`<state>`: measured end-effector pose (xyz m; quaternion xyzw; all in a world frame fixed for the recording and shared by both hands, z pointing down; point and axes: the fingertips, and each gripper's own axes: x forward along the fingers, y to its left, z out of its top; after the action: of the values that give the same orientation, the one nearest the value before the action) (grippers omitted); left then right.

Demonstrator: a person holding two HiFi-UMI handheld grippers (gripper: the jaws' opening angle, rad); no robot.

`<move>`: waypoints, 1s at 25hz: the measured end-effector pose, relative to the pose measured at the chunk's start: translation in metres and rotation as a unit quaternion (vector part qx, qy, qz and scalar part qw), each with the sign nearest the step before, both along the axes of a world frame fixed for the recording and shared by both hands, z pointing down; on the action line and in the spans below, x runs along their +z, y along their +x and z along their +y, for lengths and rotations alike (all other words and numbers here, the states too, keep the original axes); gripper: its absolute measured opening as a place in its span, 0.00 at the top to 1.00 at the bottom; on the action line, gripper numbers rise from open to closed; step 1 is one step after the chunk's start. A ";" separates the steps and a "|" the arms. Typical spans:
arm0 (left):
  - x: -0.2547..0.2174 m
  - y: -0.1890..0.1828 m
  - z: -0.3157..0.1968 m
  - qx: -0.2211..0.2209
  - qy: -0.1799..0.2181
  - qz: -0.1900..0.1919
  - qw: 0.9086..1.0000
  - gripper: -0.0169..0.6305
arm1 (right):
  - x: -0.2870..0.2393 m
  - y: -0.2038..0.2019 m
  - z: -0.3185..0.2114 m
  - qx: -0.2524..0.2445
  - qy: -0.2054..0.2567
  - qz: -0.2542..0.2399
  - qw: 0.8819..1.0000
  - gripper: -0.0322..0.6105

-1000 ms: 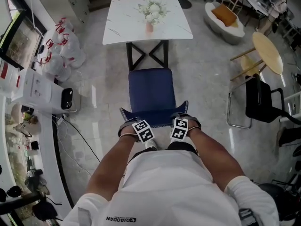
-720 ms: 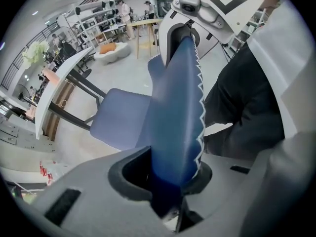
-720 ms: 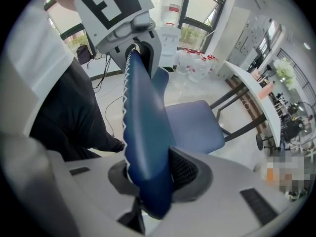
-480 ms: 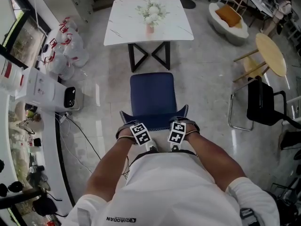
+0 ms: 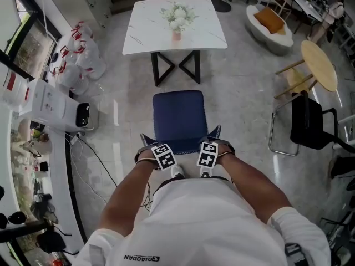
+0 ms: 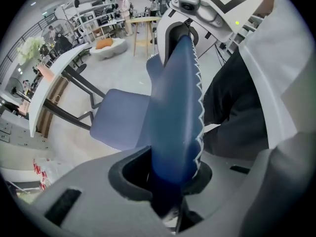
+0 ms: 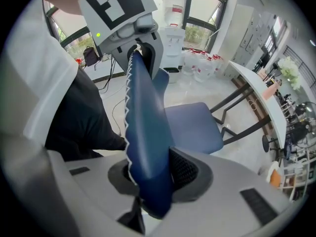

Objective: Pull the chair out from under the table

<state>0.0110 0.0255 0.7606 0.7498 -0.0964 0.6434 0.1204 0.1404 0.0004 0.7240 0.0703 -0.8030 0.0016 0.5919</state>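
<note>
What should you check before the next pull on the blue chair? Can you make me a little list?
1. Left gripper clamped on the backrest of the dark blue padded chair: ok.
2. Right gripper clamped on the same backrest, beside the left one: ok.
3. Chair seat out from under the white marble-look table, with bare floor between them: ok.
4. Pink vase of white flowers standing upright on the table: ok.
5. Black cable on the floor lies off to the side, apart from the seat: ok.
6. Free room behind the person to step back: cannot tell, since the body hides it.
</note>
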 end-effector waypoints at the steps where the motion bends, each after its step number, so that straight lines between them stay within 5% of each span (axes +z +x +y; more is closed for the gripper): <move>1: 0.000 0.000 0.001 0.000 -0.001 0.000 1.000 0.81 | 0.000 0.000 0.001 -0.002 -0.001 0.000 1.000 0.79; 15: -0.002 0.000 -0.002 0.001 0.009 0.006 1.000 0.78 | -0.002 0.000 0.002 -0.010 -0.009 -0.007 1.000 0.75; 25: -0.024 -0.002 0.001 -0.025 -0.024 0.037 0.999 0.64 | -0.023 0.011 -0.001 -0.007 -0.015 -0.011 1.000 0.62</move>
<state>0.0092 0.0268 0.7369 0.7674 -0.0953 0.6140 0.1579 0.1517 -0.0003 0.7013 0.0563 -0.8099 0.0103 0.5838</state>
